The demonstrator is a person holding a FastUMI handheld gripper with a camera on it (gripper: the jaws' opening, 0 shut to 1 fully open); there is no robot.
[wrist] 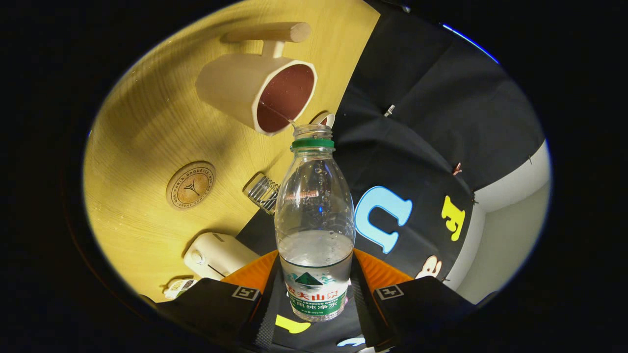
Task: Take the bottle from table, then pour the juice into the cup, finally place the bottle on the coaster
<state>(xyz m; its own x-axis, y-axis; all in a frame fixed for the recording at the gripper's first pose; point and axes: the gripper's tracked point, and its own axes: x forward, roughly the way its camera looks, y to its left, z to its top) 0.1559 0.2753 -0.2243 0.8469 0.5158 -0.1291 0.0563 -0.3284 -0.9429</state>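
A clear plastic bottle (314, 220) is held in the jaws of the gripper (315, 289), one finger pressing on each side of its lower body, so the jaws are closed around it about as wide as the bottle. The cap is off; a green ring sits below the open mouth. The bottle is tipped toward a cream cup (257, 90), and a thin stream of clear liquid runs from the mouth over the cup's rim into its reddish-brown inside. Liquid fills roughly the lower third of the bottle. Its label, white and green with a green mountain mark, carries red Chinese characters; the smaller print is too fine to make out.

The cup has a wooden bar handle and stands on the light wood tabletop (147, 132), close to the tabletop's far edge where the black cloth wall begins. The round cork coaster (191, 185), stamped with ring lettering too small to read, lies on open wood well clear of the cup. Near the same edge lies a small wire whisk (262, 192), and beside the fingers a cream-coloured box-shaped device (216, 255). Bare wood surrounds the coaster on all sides
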